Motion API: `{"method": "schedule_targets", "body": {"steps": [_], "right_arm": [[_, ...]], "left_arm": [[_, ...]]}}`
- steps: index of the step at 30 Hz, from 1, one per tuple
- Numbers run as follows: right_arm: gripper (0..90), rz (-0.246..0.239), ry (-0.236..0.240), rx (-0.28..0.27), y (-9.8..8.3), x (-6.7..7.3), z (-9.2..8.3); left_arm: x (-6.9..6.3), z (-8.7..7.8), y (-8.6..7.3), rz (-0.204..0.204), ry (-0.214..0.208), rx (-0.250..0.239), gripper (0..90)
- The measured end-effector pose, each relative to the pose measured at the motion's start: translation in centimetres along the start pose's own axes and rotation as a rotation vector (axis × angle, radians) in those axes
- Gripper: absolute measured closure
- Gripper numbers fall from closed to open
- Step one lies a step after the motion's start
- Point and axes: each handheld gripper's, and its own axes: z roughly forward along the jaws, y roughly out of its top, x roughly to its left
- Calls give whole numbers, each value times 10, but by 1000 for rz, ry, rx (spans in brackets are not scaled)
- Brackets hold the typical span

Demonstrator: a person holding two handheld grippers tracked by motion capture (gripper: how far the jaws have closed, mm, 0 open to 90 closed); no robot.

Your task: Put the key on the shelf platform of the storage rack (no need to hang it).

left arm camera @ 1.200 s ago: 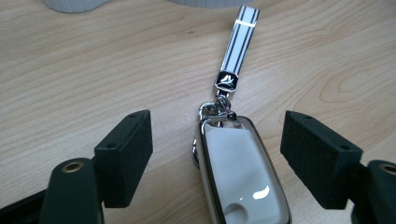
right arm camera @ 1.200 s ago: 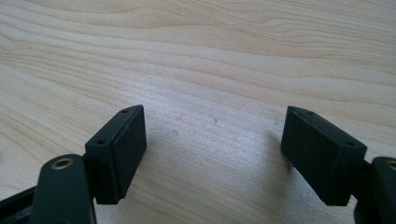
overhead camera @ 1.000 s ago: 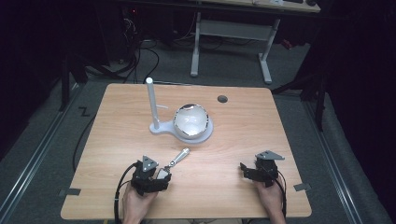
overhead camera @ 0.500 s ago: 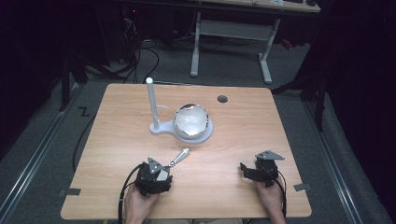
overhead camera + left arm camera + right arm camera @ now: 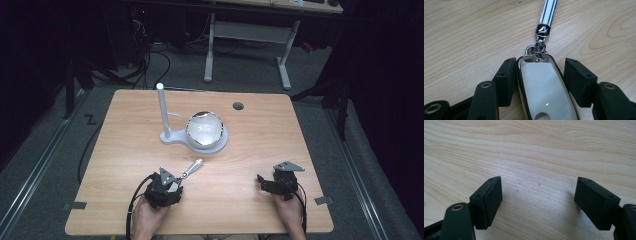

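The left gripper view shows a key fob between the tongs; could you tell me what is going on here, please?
A person holds a gripper in each hand at a wooden table. The left tongs straddle a white key fob lying on the table, one jaw touching it, the other with a small gap. Its striped strap points away. The right tongs rest open over bare wood. A white stand and bowl sit farther back.

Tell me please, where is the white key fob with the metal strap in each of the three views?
High view: the key fob lies at lower left, at the left gripper; its strap points toward the white stand.
Left gripper view: bottom centre, between the two black jaws, a gap on the right.
Right gripper view: not in it.
Shared landmark: the wooden table.
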Motion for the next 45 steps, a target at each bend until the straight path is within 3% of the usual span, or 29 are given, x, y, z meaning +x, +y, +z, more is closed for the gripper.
{"method": "schedule_targets", "body": {"steps": [12,32,36,38,45], "right_arm": [[227,1,0,1,0,0,0],[227,1,1,1,0,0,0],[227,1,1,1,0,0,0],[227,1,1,1,0,0,0],[227,1,1,1,0,0,0]], "left_arm": [[2,-4,2,15,-19,-17,503],[5,-27,25,39,-51,-90,520],[9,-33,33,24,-78,-113,521],[12,-37,37,-10,-126,-145,522],[15,-44,51,-17,-152,-184,524]]}}
